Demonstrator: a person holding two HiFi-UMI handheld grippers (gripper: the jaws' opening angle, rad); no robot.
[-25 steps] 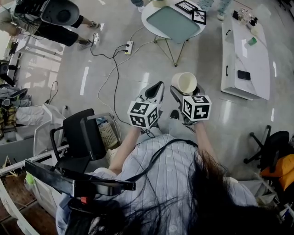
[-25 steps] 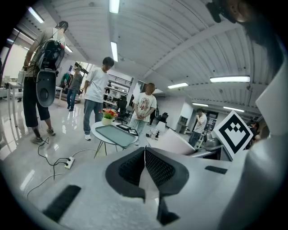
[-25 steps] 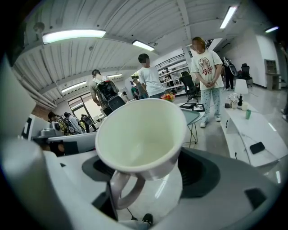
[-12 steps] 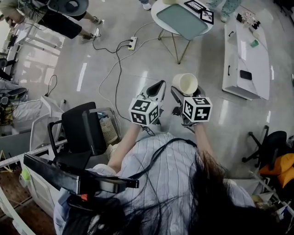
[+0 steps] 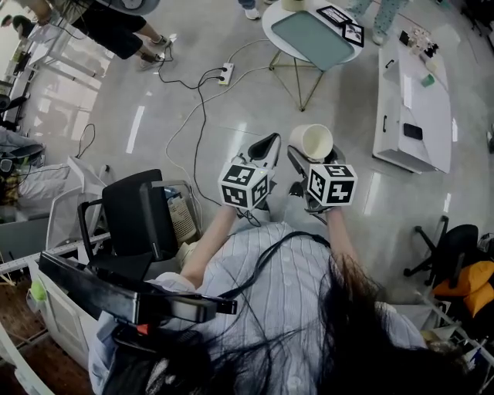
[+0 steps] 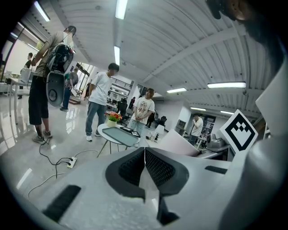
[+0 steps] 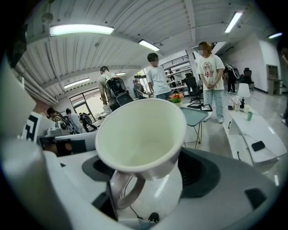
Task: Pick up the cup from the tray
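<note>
1. My right claw (image 5: pixel 311 156) is clamped on the cup (image 5: pixel 312 141). In the right gripper view the pads sit on either side of its lower body. The handle is turned back toward the camera and the empty mouth tilts up toward it.
2. The cup hangs in the air in front of the person, over the floor (image 5: pixel 231 116), touching nothing but the claw.
3. My left claw (image 6: pixel 145 164) is clenched on nothing. Its own view shows the two pads meeting with no gap and nothing caught between them. In the head view it is beside the right claw, near the cup but apart from it.
4. The tray (image 5: pixel 312 38) lies on the round table (image 5: pixel 272 23), well ahead of both claws. It covers most of the table's middle, and two framed cards (image 5: pixel 336 14) sit at the table's far edge. I see nothing standing on the tray.
5. I judge the pick-up as good as done, since the cup is off the tray, carried clear of the table and held by one claw alone. The task sentence names no further step, so what is left is only to keep the hold steady.
6. The one risk I see is the grip itself. The cup is tilted and its wall looks smooth and tapered, so it could slide in the pads if I ease the squeeze.
</note>
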